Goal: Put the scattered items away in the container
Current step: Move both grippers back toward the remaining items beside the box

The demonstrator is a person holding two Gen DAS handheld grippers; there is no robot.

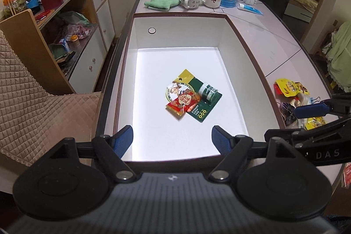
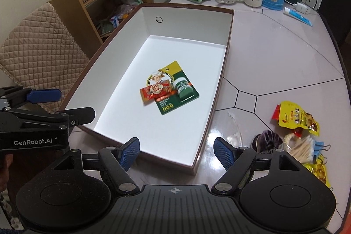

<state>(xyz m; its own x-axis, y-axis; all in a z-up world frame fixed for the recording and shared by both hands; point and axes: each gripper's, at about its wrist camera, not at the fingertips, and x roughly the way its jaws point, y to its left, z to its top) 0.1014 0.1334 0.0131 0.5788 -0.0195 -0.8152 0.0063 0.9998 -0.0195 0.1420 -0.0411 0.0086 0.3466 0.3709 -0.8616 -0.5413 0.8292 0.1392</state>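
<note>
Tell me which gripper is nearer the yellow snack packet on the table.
Right. The right gripper hovers over the box's near corner, beside the yellow snack packet; the left gripper hangs over the box's far side from it.

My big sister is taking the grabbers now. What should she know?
Left gripper: open, empty, over the box's near end.
Right gripper: open, empty, at the box's near right corner.
Done: green blister card and red sachet lie inside the box.
Left: yellow snack pouch, cotton swabs, blue binder clips and a dark purple thing wait on the table, right of the box.
</note>
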